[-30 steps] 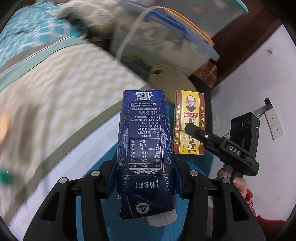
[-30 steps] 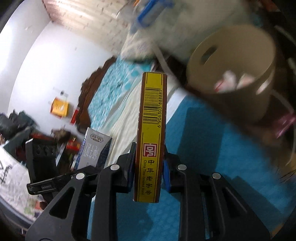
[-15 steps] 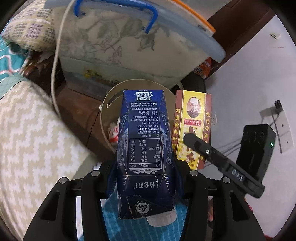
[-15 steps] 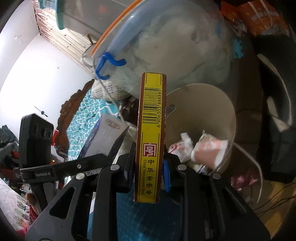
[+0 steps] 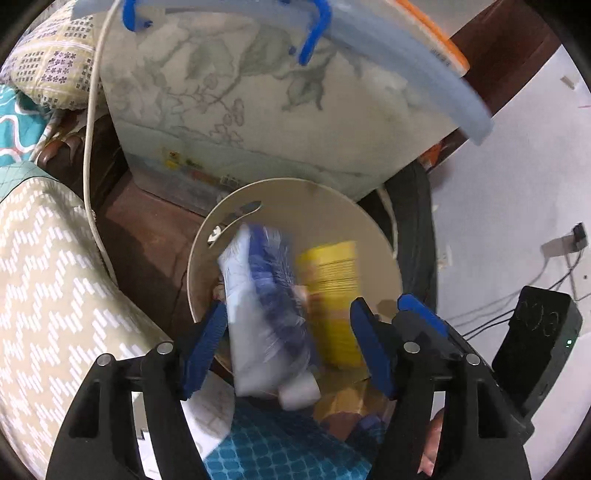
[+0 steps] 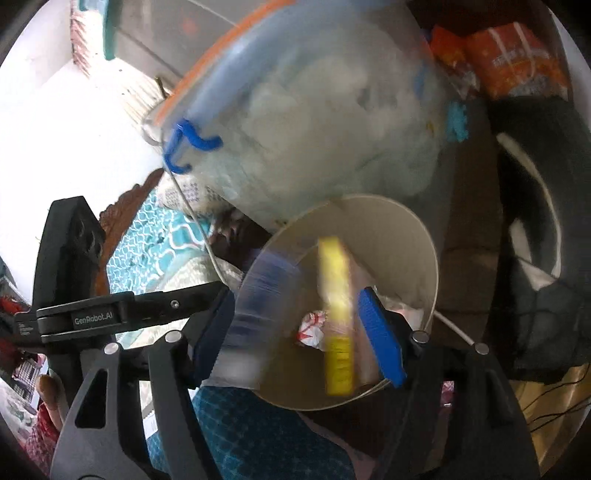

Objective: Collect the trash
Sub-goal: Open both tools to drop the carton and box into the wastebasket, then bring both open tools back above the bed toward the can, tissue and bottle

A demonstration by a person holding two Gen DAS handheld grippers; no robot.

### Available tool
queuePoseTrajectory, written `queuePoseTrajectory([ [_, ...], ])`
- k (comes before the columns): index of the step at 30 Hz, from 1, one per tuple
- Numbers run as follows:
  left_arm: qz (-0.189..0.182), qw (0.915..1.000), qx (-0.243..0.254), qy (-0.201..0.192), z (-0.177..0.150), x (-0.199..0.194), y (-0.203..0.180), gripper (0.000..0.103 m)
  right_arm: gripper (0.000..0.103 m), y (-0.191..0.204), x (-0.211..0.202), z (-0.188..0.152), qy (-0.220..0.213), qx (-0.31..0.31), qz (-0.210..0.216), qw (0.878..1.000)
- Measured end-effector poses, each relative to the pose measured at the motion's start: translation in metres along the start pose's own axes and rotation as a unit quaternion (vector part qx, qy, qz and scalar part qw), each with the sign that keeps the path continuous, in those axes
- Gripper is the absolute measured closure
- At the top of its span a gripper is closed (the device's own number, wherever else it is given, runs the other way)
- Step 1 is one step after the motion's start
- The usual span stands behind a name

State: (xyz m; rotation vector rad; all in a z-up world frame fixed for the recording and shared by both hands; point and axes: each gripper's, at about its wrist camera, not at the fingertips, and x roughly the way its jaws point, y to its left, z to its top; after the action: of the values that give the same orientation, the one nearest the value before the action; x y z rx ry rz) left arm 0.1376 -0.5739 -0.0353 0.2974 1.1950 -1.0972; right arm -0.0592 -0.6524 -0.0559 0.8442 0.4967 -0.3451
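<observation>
Translucent plastic fills the top of both views: a big storage box (image 5: 258,110) with a pale blue lid and blue clip handles (image 5: 314,33), standing just behind the bin. Beside it on the left lies a beige zigzag-patterned bedcover (image 5: 44,280), with a white cable (image 5: 88,147) running down past the box.

Below the box stands the round beige trash bin (image 5: 376,236), its mouth tipped toward the cameras. Crumpled red-and-white wrappers (image 6: 312,328) lie at its bottom.

Both sets of tongs are spread wide over the bin's mouth. The left gripper (image 5: 288,350) has its blue pads apart, and the dark blue milk carton (image 5: 266,310) sits between them without touching either pad (it is motion-blurred, tilted, its white cap toward the camera), over the near rim of the bin. The right gripper (image 6: 299,332) is likewise released; the yellow box (image 6: 336,325) is a blurred upright streak between its pads, closer to the right pad yet clear of it, inside the bin's opening. In the left wrist view the yellow box (image 5: 332,302) appears just right of the carton, the two nearly side by side within the bin's mouth.

A blue patterned cloth (image 5: 280,443) lies under both tools.
</observation>
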Motion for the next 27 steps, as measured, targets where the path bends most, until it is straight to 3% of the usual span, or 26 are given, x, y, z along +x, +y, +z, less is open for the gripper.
queuePoseTrajectory([
  [4,-0.013,0.9994,0.005,-0.033,-0.018,-0.037,-0.002,0.038,0.034,0.011,-0.024,-0.007,-0.024,0.005,0.016,1.0],
  [9,-0.018,0.9966,0.018,-0.078,-0.072,-0.09,0.001,0.038,0.034,0.03,-0.04,-0.031,-0.029,0.019,0.052,0.998],
  [14,0.037,0.9945,0.012,-0.098,-0.139,-0.125,0.029,0.038,0.034,0.062,-0.04,-0.068,-0.004,0.024,0.089,0.996],
  [21,0.112,0.9866,-0.045,-0.11,-0.23,-0.169,0.087,0.038,0.034,0.117,-0.015,-0.125,0.065,0.009,0.128,0.99],
  [27,0.16,0.9706,-0.125,-0.129,-0.296,-0.212,0.14,0.038,0.035,0.174,-0.001,-0.177,0.125,-0.033,0.15,0.98],
])
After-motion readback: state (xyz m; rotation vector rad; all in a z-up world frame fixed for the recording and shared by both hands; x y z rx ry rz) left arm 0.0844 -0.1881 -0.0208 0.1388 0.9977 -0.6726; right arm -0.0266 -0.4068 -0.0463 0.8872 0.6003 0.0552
